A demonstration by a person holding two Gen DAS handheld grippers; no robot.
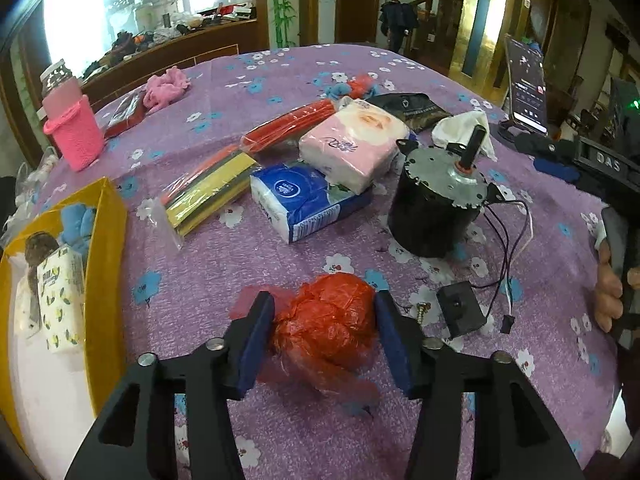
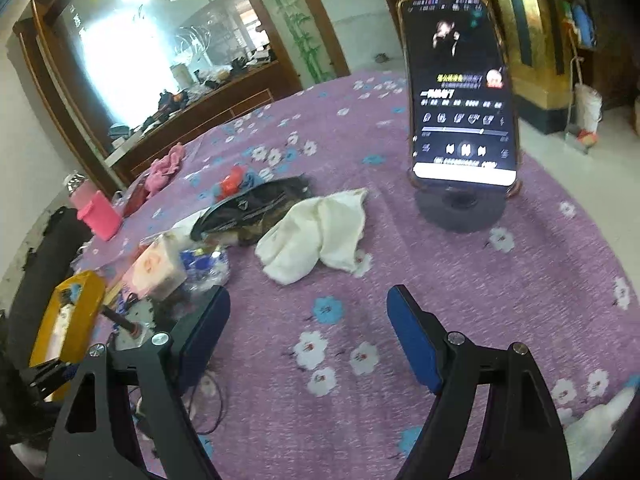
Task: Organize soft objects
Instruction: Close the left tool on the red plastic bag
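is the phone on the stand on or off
On: the black phone upright on its round stand shows a lit screen with playback controls.

The crumpled red plastic bag (image 1: 326, 320) looks thin and glossy; the purple flowered tablecloth (image 1: 280, 264) is matt, nubbly cloth.

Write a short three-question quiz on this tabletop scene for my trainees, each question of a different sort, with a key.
1. Multiple choice: what sits between the fingers of the left gripper?
A. a red plastic bag
B. a blue tissue pack
C. a pink cloth
2. True or false: the right gripper is shut on the white cloth.
3. Fill in: the lemon-print tissue pack stands inside the ____ box.

Key
1. A
2. False. Its fingers are open over the bare tablecloth, and the white cloth lies apart, beyond them.
3. yellow
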